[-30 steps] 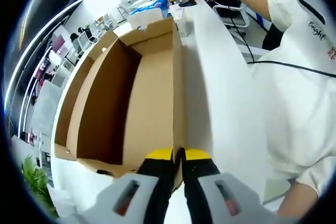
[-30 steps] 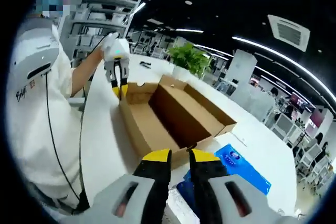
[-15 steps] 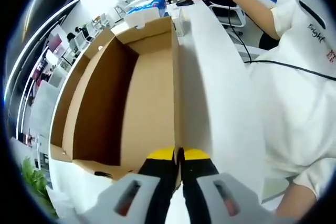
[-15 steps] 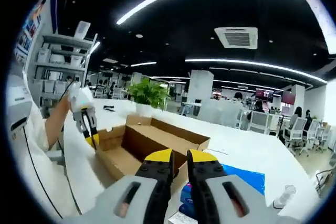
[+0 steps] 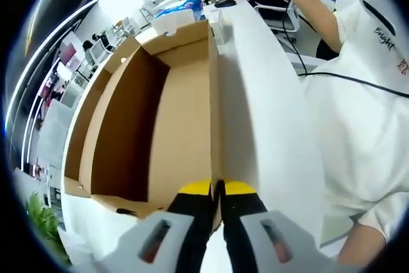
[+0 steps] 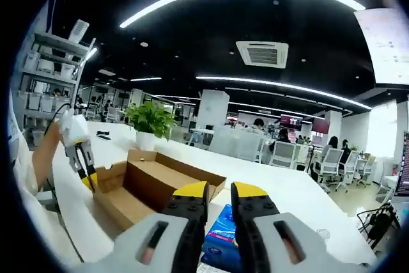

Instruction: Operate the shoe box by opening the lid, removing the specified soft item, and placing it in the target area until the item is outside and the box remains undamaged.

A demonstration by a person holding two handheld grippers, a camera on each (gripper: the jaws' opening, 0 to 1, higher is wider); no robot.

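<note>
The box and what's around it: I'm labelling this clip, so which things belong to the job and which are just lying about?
Job:
- box, open
- left gripper, shut on the box wall
- right gripper, open
- blue pack

Lying about:
- plant
- chairs
- shelves

Left gripper view looks along the shoe box (image 5: 172, 113) wall; right gripper view faces it from farther.

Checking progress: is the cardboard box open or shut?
Open. The cardboard box shows bare brown floor and walls, no lid over it; the left gripper pinches its near wall.
</note>
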